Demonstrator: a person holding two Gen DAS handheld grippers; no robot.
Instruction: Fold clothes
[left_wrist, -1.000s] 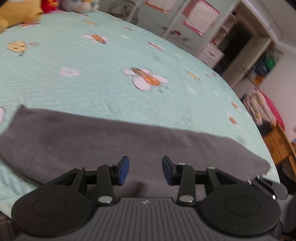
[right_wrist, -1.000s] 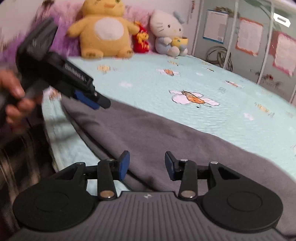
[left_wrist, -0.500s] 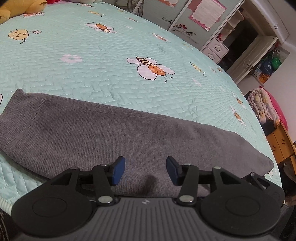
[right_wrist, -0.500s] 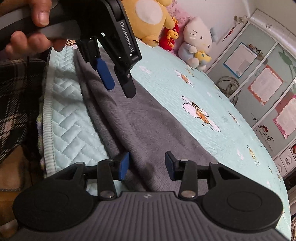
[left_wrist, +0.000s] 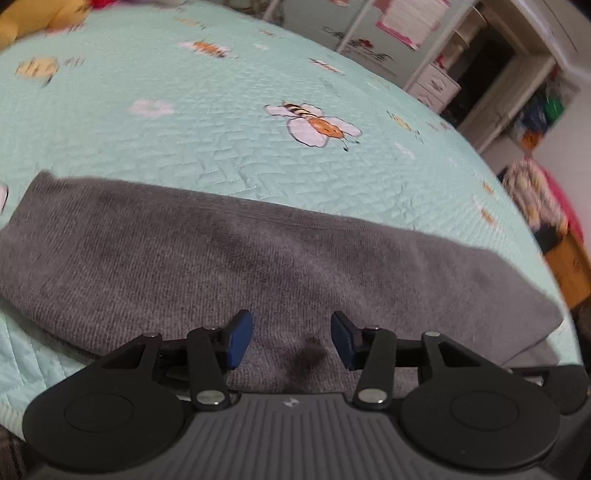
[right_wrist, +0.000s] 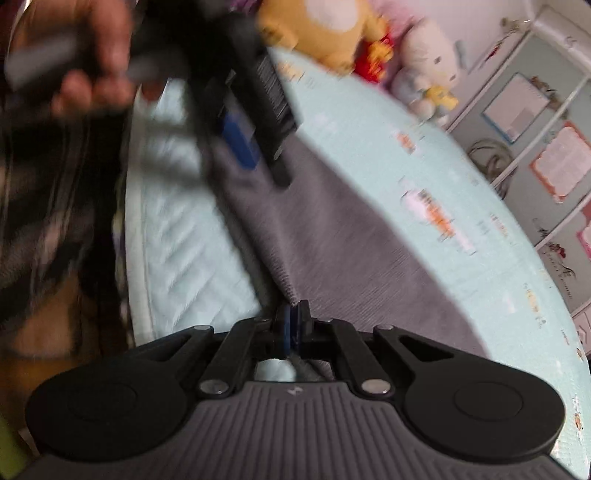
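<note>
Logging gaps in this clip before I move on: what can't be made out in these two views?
- Right wrist view: whether the right hand-held gripper, shut, has pinched the grey garment at its near edge; its own pads hide the contact.
- Right wrist view: the left hand-held gripper is smeared by motion blur.
- Left wrist view: the garment's near edge is hidden under the left hand-held gripper body.
- Both views: garment type; folded, featureless.

Matt ribbed grey knit garment (left_wrist: 258, 266) on quilted cloth bedspread (left_wrist: 184, 140).
</note>
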